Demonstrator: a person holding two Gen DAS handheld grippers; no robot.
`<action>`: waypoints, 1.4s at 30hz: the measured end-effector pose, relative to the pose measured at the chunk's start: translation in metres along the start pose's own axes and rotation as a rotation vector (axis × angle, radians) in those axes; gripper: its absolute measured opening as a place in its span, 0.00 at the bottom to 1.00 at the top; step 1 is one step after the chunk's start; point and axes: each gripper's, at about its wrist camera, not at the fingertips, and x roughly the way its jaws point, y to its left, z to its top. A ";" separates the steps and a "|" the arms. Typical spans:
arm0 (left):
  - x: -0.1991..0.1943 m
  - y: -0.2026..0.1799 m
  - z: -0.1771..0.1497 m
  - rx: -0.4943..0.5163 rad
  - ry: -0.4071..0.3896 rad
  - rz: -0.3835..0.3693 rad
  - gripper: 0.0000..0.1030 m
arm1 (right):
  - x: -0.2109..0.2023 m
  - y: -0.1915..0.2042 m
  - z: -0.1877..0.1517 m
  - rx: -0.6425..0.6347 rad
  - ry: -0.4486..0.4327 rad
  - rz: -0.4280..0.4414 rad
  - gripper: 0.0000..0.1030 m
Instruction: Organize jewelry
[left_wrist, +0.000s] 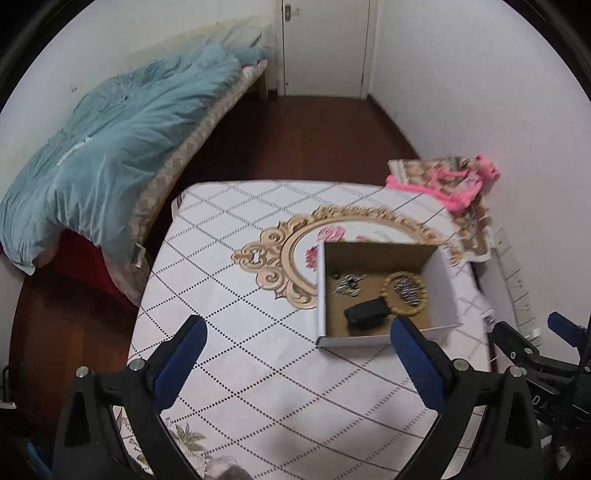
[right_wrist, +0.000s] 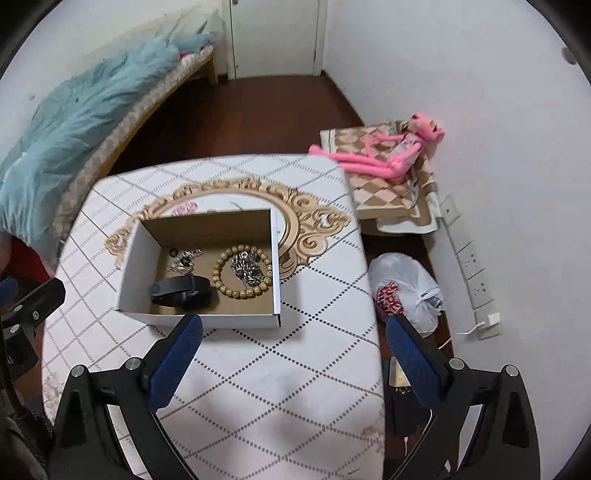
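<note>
Cardboard box (left_wrist: 441, 275) of jewelry on patterned table (left_wrist: 229, 295).

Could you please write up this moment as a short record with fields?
Container: open white cardboard box on the patterned tablecloth
Contents: tan beaded bracelet ringing a silver chain; black wristband; small silver pieces
Left gripper: jaws open, empty
Right gripper: jaws open, empty
Beside the table: pink plush toy, white plastic bag

Matt cardboard box (right_wrist: 207, 317), shiny metal chain (right_wrist: 249, 271)

Home bedroom: bed (left_wrist: 110, 147), door (left_wrist: 325, 44).
</note>
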 end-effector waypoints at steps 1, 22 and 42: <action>-0.011 -0.001 0.000 0.001 -0.014 -0.005 0.98 | -0.009 -0.001 0.000 0.004 -0.013 0.001 0.98; -0.160 -0.004 -0.006 0.017 -0.151 -0.001 0.98 | -0.207 -0.021 -0.013 0.034 -0.270 -0.005 0.98; -0.117 -0.020 0.012 0.042 -0.063 -0.005 0.98 | -0.156 -0.018 0.005 0.027 -0.165 -0.012 0.99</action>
